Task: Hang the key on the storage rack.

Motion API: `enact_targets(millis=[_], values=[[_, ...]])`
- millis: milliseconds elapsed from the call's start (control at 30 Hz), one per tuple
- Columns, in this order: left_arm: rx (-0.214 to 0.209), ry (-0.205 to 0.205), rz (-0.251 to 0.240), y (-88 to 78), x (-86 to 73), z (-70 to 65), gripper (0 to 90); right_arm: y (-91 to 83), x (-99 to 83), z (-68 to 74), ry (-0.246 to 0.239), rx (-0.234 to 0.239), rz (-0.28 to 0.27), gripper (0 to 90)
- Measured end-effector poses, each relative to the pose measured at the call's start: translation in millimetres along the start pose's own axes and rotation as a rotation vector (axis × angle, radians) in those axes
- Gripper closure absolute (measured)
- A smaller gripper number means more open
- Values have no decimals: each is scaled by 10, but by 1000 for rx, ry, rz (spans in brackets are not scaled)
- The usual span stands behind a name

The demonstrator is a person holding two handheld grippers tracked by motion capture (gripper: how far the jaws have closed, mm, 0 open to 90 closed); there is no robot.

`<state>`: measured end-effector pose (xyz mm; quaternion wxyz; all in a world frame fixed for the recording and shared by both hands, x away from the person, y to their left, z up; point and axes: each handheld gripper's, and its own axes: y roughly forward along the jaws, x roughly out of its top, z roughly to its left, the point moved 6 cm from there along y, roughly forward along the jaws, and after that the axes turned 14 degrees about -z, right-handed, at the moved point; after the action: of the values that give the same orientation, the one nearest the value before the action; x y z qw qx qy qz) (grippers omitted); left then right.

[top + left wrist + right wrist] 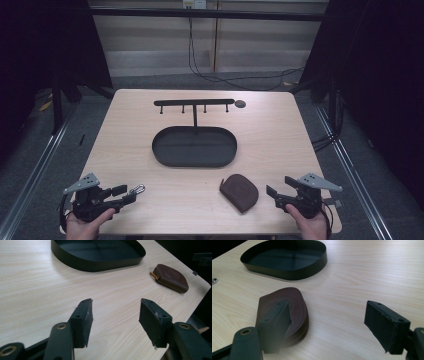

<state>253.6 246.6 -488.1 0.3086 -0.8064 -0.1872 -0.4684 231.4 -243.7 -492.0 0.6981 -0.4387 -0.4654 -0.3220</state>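
Brown pouch (239, 192) lies flat on the bench (280, 135), lower right of centre in the high view, just left of the right gripper (272, 192). It looks like the thing about to be picked: nearest to that gripper, which points at it from the lower right corner. In the right gripper view the fingers (387, 325) stand wide w/ nothing between them; the pouch sits just beyond the left finger, not gripped.

Left gripper (131, 192) rests at lower left, fingers (155, 320) apart at a middling gap, empty. A small metal ring/clip (137, 189) lies right by its tip; too small to tell more.

Materials: pouch = dark brown leather-like, rounded half-oval, smooth face, brass-coloured zip along the edge. Tray (194, 146) = matte black oval w/ low upright wall, thin metal prob., centre of frame, empty. From its far edge a thin post rises to a black bar w/ four pegs (194, 102), likely for hanging small items. Small dark disc (240, 104) by the bar's right end. Bench top = pale wood-grain laminate, rounded corners.
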Motion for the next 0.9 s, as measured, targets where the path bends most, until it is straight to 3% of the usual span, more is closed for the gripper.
enact_targets(millis=[133,267,367,400,567,667,900], values=[[1,-16,2,11,-7,2,529,4,-16,3,1,9,17,209],[-1,-2,2,12,6,1,553,-2,-20,4,21,40,20,209],[-39,-39,-8,9,25,-24,554,0,-24,17,19,55,24,209],[-19,-13,12,15,22,-34,556,3,-28,22,18,56,29,209],[-20,25,58,30,10,-66,562,22,-38,39,14,62,44,208],[47,72,107,34,31,-11,538,30,-47,48,9,60,53,208],[85,89,187,60,150,59,608,47,-52,32,21,62,60,208]])
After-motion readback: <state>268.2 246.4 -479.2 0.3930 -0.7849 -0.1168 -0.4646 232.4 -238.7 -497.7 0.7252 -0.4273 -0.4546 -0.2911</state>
